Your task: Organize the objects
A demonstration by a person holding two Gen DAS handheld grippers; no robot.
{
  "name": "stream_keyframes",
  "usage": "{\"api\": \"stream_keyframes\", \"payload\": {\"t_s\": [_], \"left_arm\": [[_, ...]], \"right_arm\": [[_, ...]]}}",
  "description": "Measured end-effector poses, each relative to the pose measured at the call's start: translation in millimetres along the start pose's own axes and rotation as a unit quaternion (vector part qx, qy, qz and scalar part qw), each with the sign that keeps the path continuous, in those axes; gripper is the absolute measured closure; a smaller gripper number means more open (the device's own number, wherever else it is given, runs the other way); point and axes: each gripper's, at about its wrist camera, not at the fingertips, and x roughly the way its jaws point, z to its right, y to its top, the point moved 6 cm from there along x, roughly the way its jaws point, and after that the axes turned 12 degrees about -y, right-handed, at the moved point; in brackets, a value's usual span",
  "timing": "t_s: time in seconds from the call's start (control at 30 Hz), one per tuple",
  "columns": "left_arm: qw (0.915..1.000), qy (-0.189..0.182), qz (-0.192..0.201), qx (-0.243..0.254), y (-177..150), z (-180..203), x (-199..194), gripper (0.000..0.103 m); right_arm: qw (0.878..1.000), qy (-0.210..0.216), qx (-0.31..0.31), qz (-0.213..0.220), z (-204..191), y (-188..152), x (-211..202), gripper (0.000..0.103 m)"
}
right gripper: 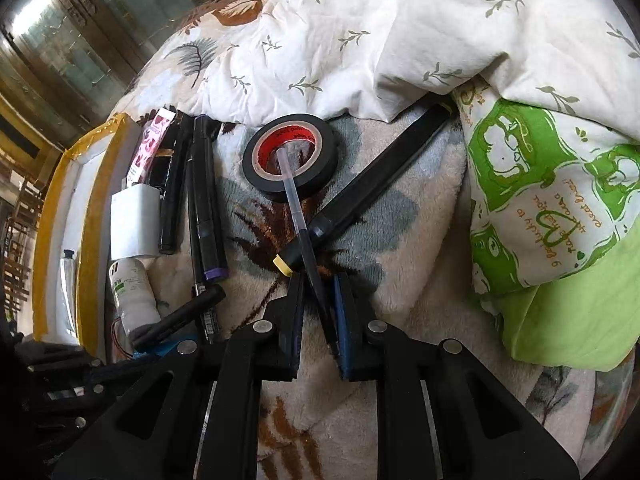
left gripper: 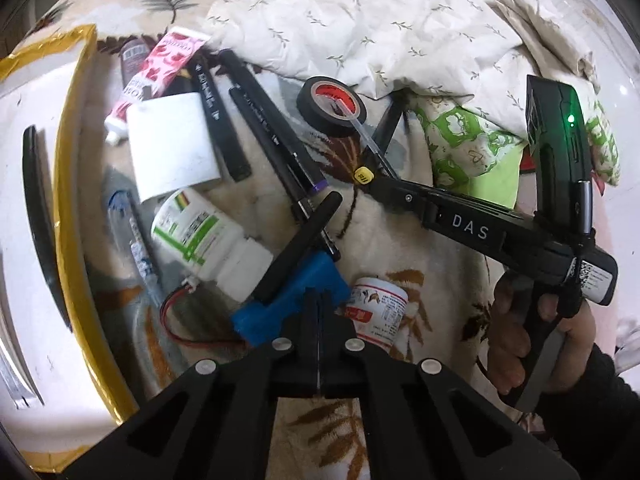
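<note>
Clutter lies on a patterned blanket. My right gripper (right gripper: 318, 280) is open, its fingers on either side of a thin pen (right gripper: 298, 208) whose clear cap rests on a black tape roll (right gripper: 290, 158). A black marker with a yellow end (right gripper: 360, 196) crosses under the pen. In the left wrist view the right gripper (left gripper: 384, 180) reaches to the pen (left gripper: 366, 136) by the tape roll (left gripper: 331, 106). My left gripper (left gripper: 319, 300) is shut and empty, just above a blue battery pack (left gripper: 288, 304) and a black marker (left gripper: 300, 246).
A white box with yellow tape edges (left gripper: 68, 208) stands at the left. Beside it lie black markers (left gripper: 272, 132), a white card (left gripper: 172, 148), a pink tube (left gripper: 156, 76), a white bottle (left gripper: 208, 240) and a small jar (left gripper: 378, 312). A quilt (left gripper: 380, 20) and green pillow (right gripper: 540, 216) lie behind.
</note>
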Motion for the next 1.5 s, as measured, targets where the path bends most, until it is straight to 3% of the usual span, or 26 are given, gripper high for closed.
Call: {"api": "stream_keyframes", "payload": {"t_s": [0.13,0.37,0.63,1.5], "left_arm": [[0.9998,-0.011,-0.002,-0.018,-9,-4,-6,0.103],[0.9984,-0.032,0.023,-0.040,-22,-11,-31,0.103],[0.9992,-0.014,0.018,-0.034,-26,-12,-28,0.103],[0.9987,-0.015,0.026,-0.040,-26,-16,-31,0.103]], "right_arm": [[1.000,-0.001,0.003,-0.004,1,-2,-2,0.097],[1.000,0.020,0.001,-0.015,-9,-14,-5,0.098],[1.000,0.023,0.006,-0.021,-9,-14,-3,0.098],[0.999,0.021,0.000,-0.026,-15,-15,-3,0.098]]}}
